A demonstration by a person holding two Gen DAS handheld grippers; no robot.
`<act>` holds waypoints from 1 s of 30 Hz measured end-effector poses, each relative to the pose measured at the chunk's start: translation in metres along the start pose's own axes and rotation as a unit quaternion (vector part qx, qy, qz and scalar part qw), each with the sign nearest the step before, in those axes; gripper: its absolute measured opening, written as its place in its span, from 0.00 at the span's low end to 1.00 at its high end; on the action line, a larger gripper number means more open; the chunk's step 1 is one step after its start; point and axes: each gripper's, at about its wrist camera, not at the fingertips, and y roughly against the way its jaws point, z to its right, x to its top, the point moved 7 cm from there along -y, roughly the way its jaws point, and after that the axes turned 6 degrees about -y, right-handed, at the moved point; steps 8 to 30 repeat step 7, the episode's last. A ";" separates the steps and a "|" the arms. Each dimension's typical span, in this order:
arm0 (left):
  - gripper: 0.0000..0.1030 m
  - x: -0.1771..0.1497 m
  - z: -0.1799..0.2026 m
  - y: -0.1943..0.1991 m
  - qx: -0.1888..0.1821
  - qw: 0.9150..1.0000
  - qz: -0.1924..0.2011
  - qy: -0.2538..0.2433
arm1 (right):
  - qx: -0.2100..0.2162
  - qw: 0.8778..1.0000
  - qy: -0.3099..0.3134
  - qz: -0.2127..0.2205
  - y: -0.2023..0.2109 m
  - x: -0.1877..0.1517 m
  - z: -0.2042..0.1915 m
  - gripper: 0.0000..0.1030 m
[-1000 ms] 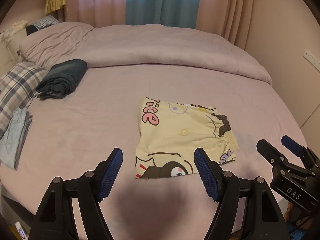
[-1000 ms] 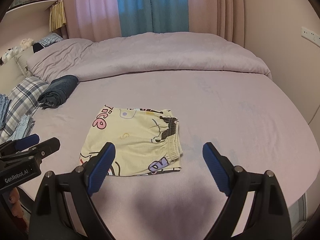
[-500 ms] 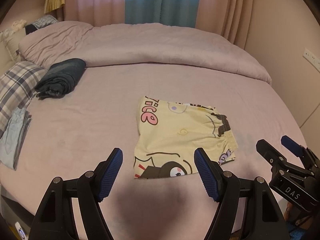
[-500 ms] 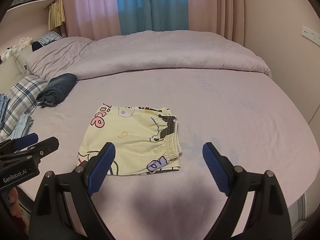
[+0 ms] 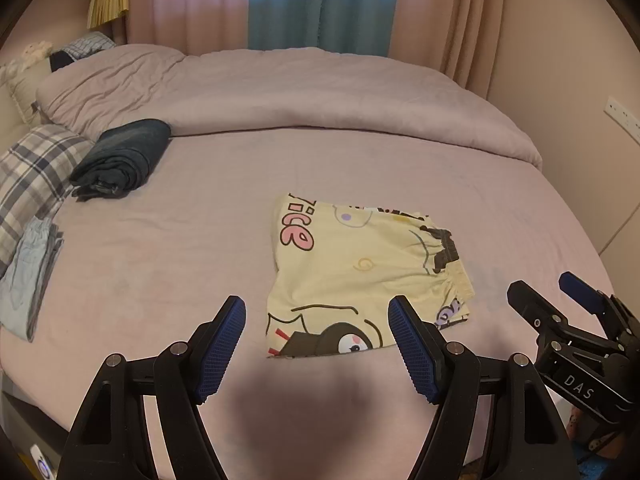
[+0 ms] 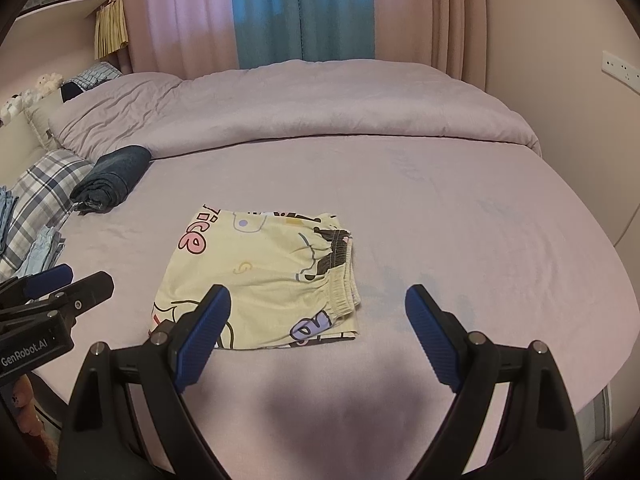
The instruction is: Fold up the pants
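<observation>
Pale yellow cartoon-print pants [image 5: 360, 272] lie folded flat into a rough square on the lilac bed sheet [image 5: 200, 248], waistband to the right. They also show in the right wrist view [image 6: 260, 280]. My left gripper [image 5: 318, 320] is open and empty, held above the near edge of the pants. My right gripper [image 6: 318, 308] is open and empty, above the pants' near right corner. Each gripper shows at the side of the other's view: the right one [image 5: 560, 296] and the left one [image 6: 68, 280].
A rolled dark blue garment [image 5: 120, 160] lies at the back left. A plaid pillow [image 5: 32, 176] and a light blue folded garment [image 5: 28, 276] sit at the left edge. A bunched lilac duvet [image 5: 300, 96] covers the far half of the bed. Curtains [image 5: 320, 4] hang behind.
Both grippers have drifted slightly; the view shifts a little. The pants have not moved. Both grippers stay open.
</observation>
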 end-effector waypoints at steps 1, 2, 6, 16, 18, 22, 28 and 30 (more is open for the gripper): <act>0.72 0.000 0.000 0.000 0.000 1.000 0.000 0.000 | 0.000 1.000 0.000 0.000 0.000 0.000 0.000 0.87; 0.72 0.000 0.000 0.000 0.000 1.000 -0.001 0.000 | 0.000 1.000 0.000 0.000 0.000 0.000 0.000 0.87; 0.72 0.000 0.000 0.000 -0.001 1.000 -0.001 0.000 | -0.001 1.000 0.000 0.000 0.000 0.000 0.000 0.87; 0.72 0.000 0.000 0.000 -0.002 1.000 -0.001 0.000 | -0.001 1.000 0.000 0.001 0.000 -0.001 0.000 0.87; 0.72 0.000 0.000 0.000 -0.002 1.000 -0.001 0.000 | -0.001 1.000 0.000 0.001 0.000 -0.001 0.000 0.87; 0.72 0.000 0.000 0.000 -0.002 1.000 -0.001 0.000 | -0.001 1.000 0.000 0.001 0.000 -0.001 0.000 0.87; 0.72 0.000 0.000 0.000 -0.002 1.000 -0.001 0.000 | -0.001 1.000 0.000 0.001 0.000 -0.001 0.000 0.87; 0.72 0.000 0.000 0.000 -0.002 1.000 -0.001 0.000 | -0.001 1.000 0.000 0.001 0.000 -0.001 0.000 0.87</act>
